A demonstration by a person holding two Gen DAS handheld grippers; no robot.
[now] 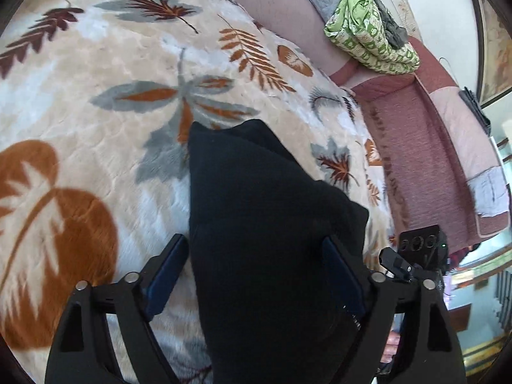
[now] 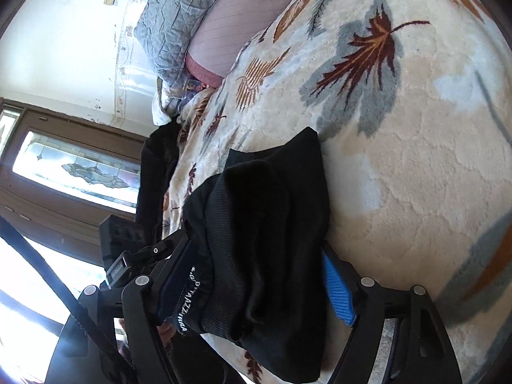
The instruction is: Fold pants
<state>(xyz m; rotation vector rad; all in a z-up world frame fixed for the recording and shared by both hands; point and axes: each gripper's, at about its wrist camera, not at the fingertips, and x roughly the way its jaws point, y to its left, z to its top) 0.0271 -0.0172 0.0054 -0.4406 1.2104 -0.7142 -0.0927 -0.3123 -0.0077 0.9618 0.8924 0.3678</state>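
The black pants (image 1: pixel 268 224) lie on a cream blanket with a leaf print (image 1: pixel 96 112). In the left wrist view the cloth fills the space between my left gripper's (image 1: pixel 256 256) blue pads, which stand wide apart; whether they pinch it is not clear. In the right wrist view the bunched black pants (image 2: pixel 265 240), with white lettering on a band, sit between my right gripper's (image 2: pixel 256 262) fingers. The blue pad (image 2: pixel 339 288) on the right side touches the cloth. The other gripper (image 2: pixel 128 256) shows at the left of that view.
A pinkish sheet and maroon bed edge (image 1: pixel 416 160) run along the right. A green patterned cloth (image 1: pixel 368 32) lies at the far end. A grey quilted pillow (image 2: pixel 172 16) and a window with patterned glass (image 2: pixel 80 166) show in the right wrist view.
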